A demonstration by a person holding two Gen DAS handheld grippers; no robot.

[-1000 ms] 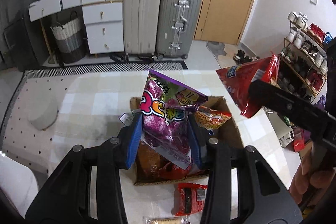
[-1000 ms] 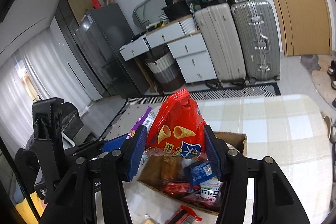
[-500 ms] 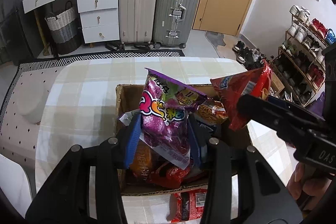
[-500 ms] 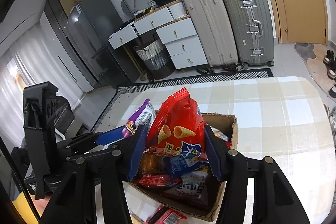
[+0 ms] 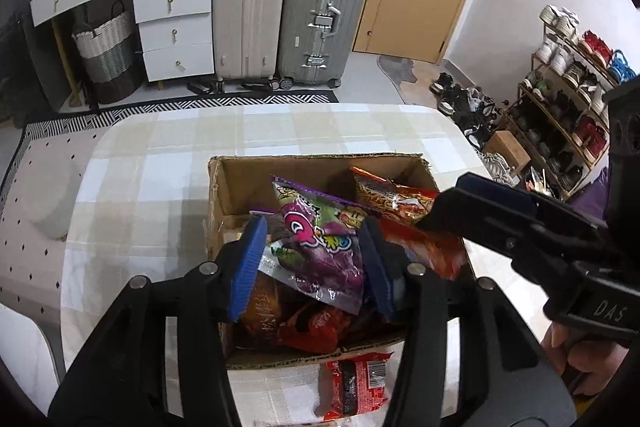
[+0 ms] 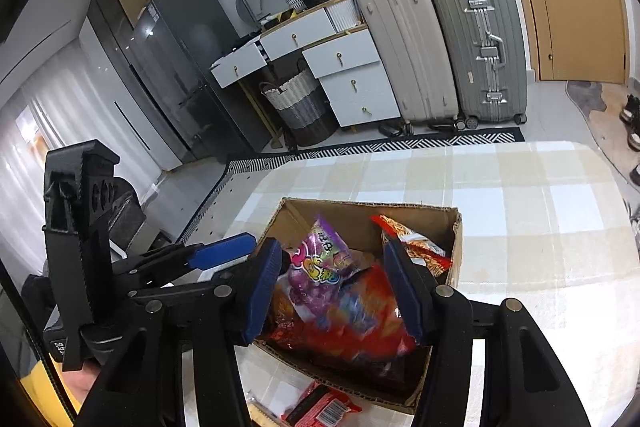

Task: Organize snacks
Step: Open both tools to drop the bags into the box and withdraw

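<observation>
A cardboard box point(image 5: 256, 179) full of snack packs sits on the checked table. My left gripper point(image 5: 312, 263) is open just above it, and a purple snack bag point(image 5: 324, 247) lies loose in the box between its blue pads. My right gripper point(image 6: 336, 291) is also open over the box point(image 6: 456, 227), with a red chip bag point(image 6: 360, 319) lying blurred in the box between its pads. The red bag also shows in the left wrist view point(image 5: 424, 247), under the right gripper's finger point(image 5: 492, 195). The purple bag point(image 6: 320, 263) lies beside the red one.
A small red packet point(image 5: 356, 383) lies on the table point(image 5: 160, 163) in front of the box and shows in the right wrist view point(image 6: 320, 407). An orange-red snack pack point(image 5: 384, 195) leans in the box's far right corner. Suitcases point(image 5: 288, 11), drawers and a shoe rack point(image 5: 568, 99) stand beyond the table.
Both grippers came down over the box and opened. The purple bag and the red chip bag, held a moment ago, now lie in the box.
</observation>
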